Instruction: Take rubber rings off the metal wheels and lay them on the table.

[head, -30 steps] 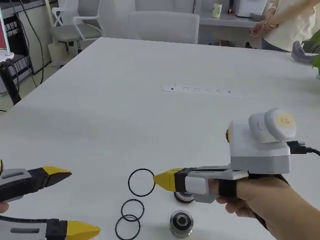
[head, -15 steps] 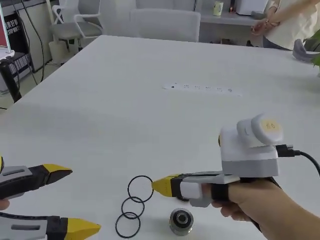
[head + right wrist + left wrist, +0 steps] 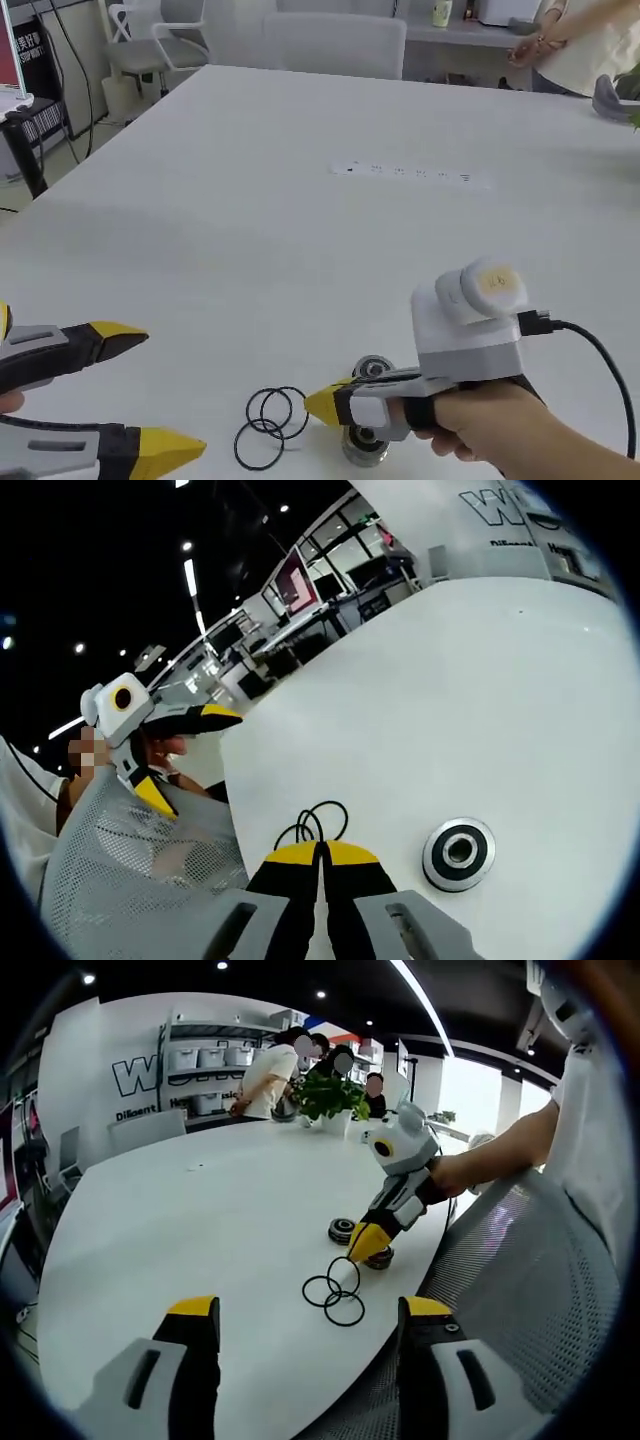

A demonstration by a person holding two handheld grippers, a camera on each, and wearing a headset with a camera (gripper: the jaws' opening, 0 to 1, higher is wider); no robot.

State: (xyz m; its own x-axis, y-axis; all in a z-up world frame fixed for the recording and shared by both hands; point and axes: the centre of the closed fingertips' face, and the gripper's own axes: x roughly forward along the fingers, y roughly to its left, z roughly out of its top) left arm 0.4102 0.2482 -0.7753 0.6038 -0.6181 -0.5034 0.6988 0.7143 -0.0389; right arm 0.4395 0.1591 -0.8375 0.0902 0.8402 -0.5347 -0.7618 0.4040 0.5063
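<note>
An open-plan office is shown. In the head view a long white table (image 3: 250,200) is seen with a power strip (image 3: 410,172) set into its top. A padded chair (image 3: 335,42) is drawn up at 12 o'clock and a swivel chair (image 3: 150,35) at 11 o'clock. In the left gripper view, shelving (image 3: 200,1060) stocked with storage boxes, large wall lettering (image 3: 135,1075) and a potted plant (image 3: 325,1095) are seen, with people (image 3: 265,1070) standing by. Desks with monitors (image 3: 365,575) are ranged under ceiling lights (image 3: 190,577) in the right gripper view.
</note>
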